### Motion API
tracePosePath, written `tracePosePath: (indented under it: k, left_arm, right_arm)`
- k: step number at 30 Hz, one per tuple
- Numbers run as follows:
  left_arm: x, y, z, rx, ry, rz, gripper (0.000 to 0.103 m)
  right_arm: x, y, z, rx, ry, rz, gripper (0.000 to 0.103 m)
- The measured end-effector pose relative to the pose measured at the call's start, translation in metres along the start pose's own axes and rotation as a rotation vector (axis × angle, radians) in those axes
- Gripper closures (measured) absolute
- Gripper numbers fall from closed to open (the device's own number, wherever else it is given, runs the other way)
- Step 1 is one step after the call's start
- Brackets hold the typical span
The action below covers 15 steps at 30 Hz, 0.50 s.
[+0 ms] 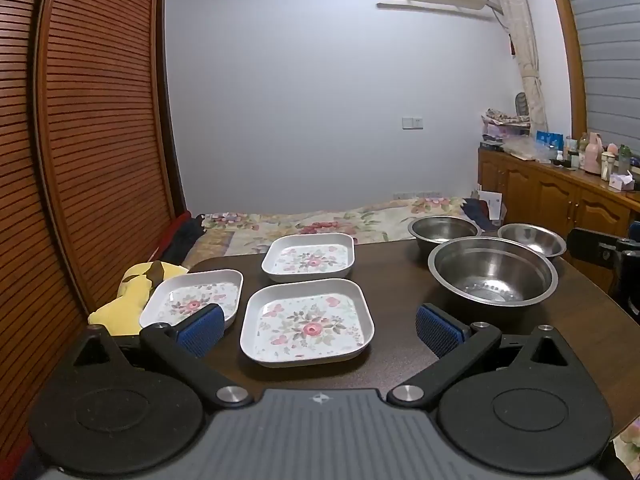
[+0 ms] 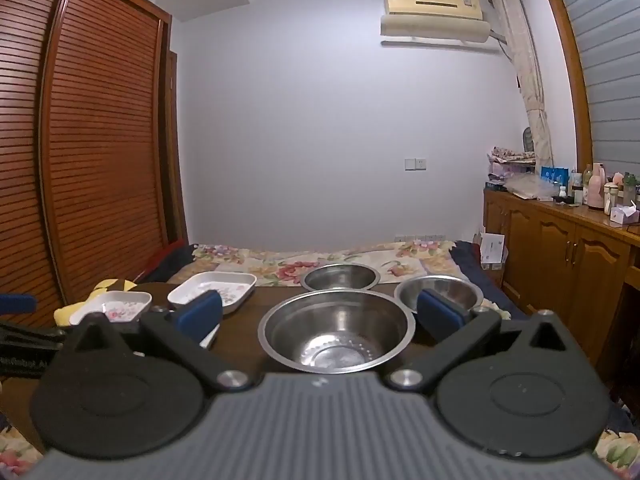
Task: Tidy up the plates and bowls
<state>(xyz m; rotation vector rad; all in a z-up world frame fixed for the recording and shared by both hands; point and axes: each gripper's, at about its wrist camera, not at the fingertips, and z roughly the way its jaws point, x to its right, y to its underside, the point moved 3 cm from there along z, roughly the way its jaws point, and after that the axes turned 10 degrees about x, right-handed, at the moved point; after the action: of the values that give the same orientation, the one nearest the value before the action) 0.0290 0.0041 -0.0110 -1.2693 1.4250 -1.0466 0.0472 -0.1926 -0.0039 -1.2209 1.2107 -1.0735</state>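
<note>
Three square white floral plates lie on the dark table [image 1: 392,280]: a near one [image 1: 306,323], a far one [image 1: 309,257] and a left one [image 1: 194,296]. Three steel bowls stand to the right: a large one [image 1: 493,270], a far one [image 1: 443,230] and a small one [image 1: 531,238]. My left gripper [image 1: 320,330] is open and empty, its pads either side of the near plate. My right gripper [image 2: 320,316] is open and empty, just before the large bowl [image 2: 336,330]. The small bowl [image 2: 444,292], the far bowl [image 2: 340,276] and two plates [image 2: 214,286] [image 2: 118,306] also show there.
A yellow soft toy [image 1: 128,296] lies at the table's left edge. A bed with a floral cover [image 1: 320,220] lies beyond the table. A slatted wooden wardrobe [image 1: 80,120] stands left, and a wooden cabinet [image 1: 560,200] with bottles stands right.
</note>
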Motion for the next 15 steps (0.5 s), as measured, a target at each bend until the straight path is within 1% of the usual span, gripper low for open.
tracePosePath:
  k: [15]
  left_arm:
    - [0.0008, -0.0044, -0.0015, 0.008, 0.0, -0.001, 0.0]
  right_arm:
    - [-0.0038, 0.0011, -0.0012, -0.001, -0.001, -0.004, 0.0]
